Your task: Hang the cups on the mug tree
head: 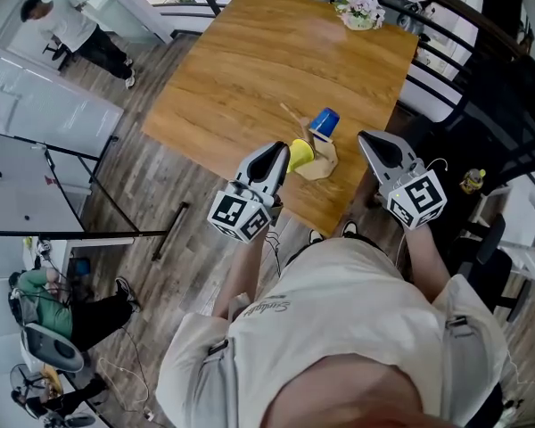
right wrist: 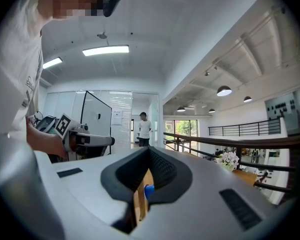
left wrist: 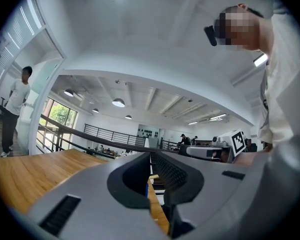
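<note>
A wooden mug tree (head: 319, 162) stands near the front edge of the wooden table (head: 250, 69). A blue cup (head: 324, 123) and a yellow cup (head: 300, 154) hang on it. My left gripper (head: 279, 153) is shut and empty, its tip just left of the yellow cup. My right gripper (head: 367, 138) is shut and empty too, a little right of the tree, past the table's edge. In the left gripper view the gripper (left wrist: 151, 157) points along the table top. In the right gripper view, the blue cup (right wrist: 149, 190) and a wooden post (right wrist: 138, 200) show below the closed gripper (right wrist: 149, 152).
A pot of flowers (head: 360, 12) sits at the table's far corner, by a black railing (head: 446, 16). One person (head: 71, 29) stands at the far left, another (head: 62, 306) sits low at the left. Glass partitions (head: 36, 150) line the left side.
</note>
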